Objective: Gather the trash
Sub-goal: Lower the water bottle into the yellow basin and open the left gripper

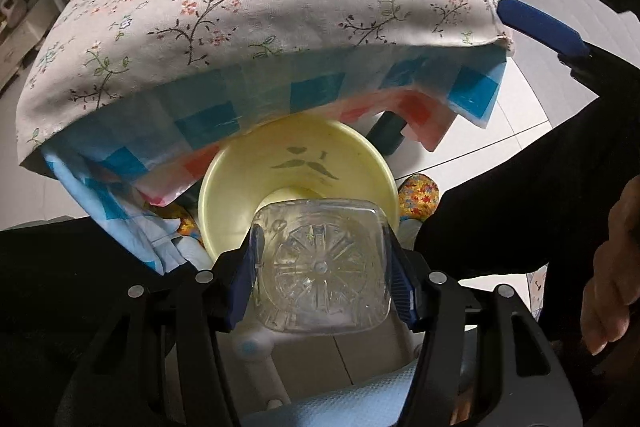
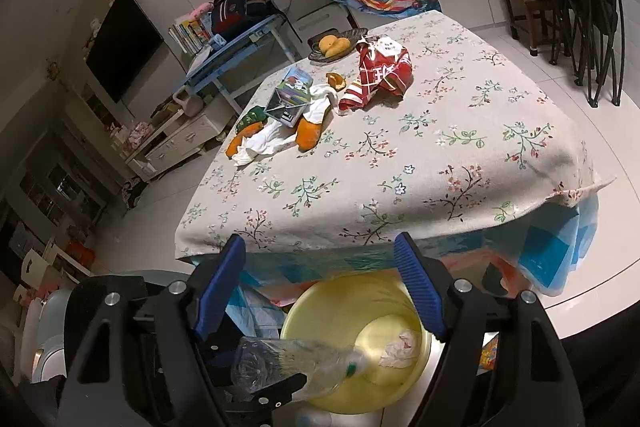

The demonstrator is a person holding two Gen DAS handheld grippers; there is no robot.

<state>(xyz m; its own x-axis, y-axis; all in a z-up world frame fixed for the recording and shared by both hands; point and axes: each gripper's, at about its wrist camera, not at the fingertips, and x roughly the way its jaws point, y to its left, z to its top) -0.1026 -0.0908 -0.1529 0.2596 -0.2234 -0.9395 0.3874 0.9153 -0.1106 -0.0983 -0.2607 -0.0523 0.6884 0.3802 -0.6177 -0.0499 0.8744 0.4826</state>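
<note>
you are pinching the clear plastic bottle (image 1: 322, 267) in your left gripper (image 1: 322, 281), neck down over the yellow bin (image 1: 224, 183), so it drops in. your right gripper (image 2: 320, 281) is hanging spread and empty above the bin, by the table (image 2: 440, 115) edge.

Left gripper (image 1: 322, 267) points steeply down, jaws clamped; right gripper (image 2: 320, 287) jaws spread wide.

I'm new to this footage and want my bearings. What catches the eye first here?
The clear plastic bottle, clamped in the left gripper, is tipped cap-first into the yellow bin at the table's near edge. Behind it, at the far end of the flowered tablecloth, lies a litter of orange peels, white tissues and a red wrapper. The right gripper stands open above the bin.
</note>
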